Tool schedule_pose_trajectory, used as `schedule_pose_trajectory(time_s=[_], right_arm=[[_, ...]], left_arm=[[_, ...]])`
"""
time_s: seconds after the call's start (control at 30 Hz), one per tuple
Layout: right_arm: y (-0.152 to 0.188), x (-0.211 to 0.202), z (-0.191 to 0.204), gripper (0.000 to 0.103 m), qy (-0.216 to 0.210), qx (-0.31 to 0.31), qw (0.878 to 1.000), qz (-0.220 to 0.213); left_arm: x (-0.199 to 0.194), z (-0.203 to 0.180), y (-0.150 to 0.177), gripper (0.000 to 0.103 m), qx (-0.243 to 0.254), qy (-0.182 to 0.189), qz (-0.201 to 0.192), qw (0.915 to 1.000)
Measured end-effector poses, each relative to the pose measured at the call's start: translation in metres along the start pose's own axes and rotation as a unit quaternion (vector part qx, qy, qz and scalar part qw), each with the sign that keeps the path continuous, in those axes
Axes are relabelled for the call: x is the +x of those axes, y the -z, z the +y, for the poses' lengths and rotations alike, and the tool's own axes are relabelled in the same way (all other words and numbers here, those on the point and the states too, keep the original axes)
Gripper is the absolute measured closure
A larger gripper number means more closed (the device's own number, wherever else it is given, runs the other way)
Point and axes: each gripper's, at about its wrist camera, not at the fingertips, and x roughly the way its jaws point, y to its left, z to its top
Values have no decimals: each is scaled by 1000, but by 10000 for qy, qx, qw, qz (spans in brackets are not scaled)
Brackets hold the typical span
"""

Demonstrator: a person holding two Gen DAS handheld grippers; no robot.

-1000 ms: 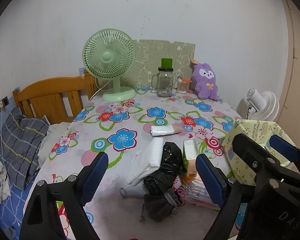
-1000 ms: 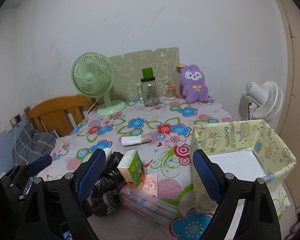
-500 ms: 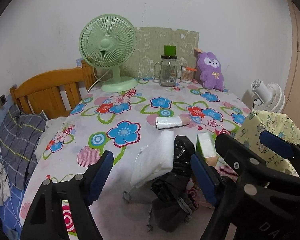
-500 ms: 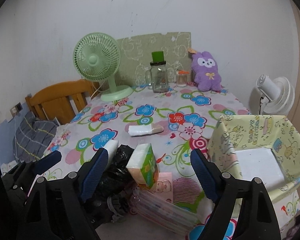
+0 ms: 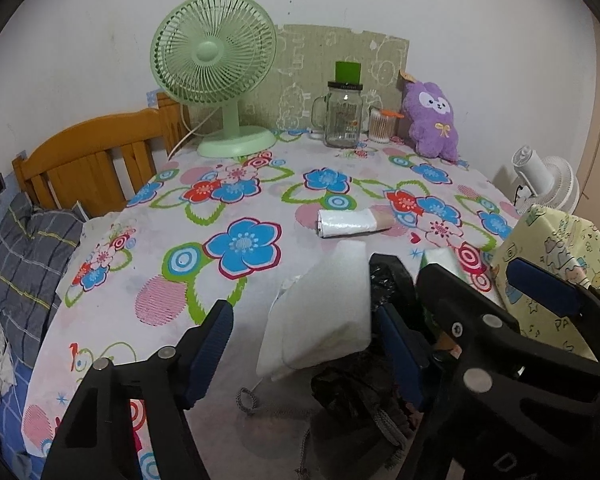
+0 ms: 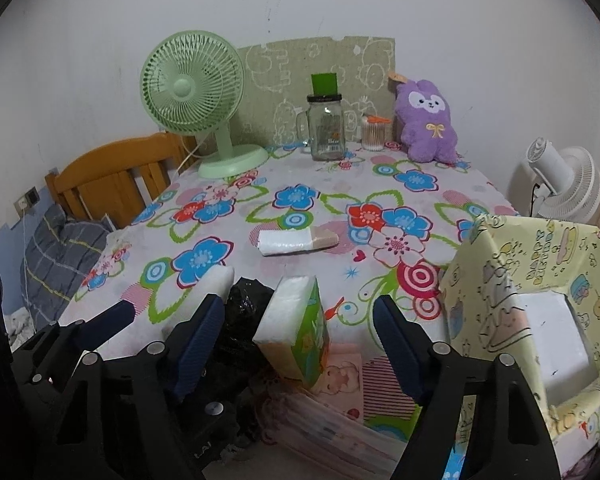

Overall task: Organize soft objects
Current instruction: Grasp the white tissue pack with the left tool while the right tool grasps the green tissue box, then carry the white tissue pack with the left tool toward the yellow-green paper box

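Your left gripper (image 5: 306, 350) hangs low over the near edge of the worktop (image 5: 260, 200) with its jaws spread wide and nothing between the pads. The white foam pad (image 5: 324, 320) lies right in that gap, closer to the right-hand finger, tilted up against the black plastic bag (image 5: 384, 280). A dark grey drawstring pouch (image 5: 352, 396) sits just nearer than the bag (its cord loops out to the left).

Your right gripper (image 6: 298, 344) is also spread and empty. The green tissue pack (image 6: 296, 336) stands on edge between its fingers, roughly centred, resting on a flat pink pack (image 6: 340, 384) underneath. The black bag and the foam pad lie just to the left of this gripper's left finger.

To the right, the yellow patterned box (image 6: 540, 264) stands open at the worktop's edge. A roll of white bags (image 6: 288, 242) lies farther out on the floral cloth, and the purple plush (image 6: 426, 122) sits against the far wall.
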Motion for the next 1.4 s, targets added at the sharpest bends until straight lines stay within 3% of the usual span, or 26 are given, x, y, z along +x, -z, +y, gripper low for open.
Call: schedule_pose_trajectory(time_s=[0.17,0.23,0.4,0.5,0.87,1.4], right_arm=[[2,13,0,42,-6,6,9998,201],[2,17,1,49,-38,-27,9996,286],[4,23,3,71,-38,-77,9992,386],[4,23,3,77,-15,-87,9992,379],[0,13,0,78,12,-30,9997,256],[-13,-23,1,78,-84,-53,9999,-94]], left_arm=[[10,4,2,44,-85,13,151,9998],[11,3,4,54,-53,61,153,9999],[11,-2,3,65,71,48,92,9999],[12,-2,2,69,62,40,94,9999],[5,-6,-1,84,111,-6,17,9999],[-34,-14,-13,86,229,-92,-382,9990]])
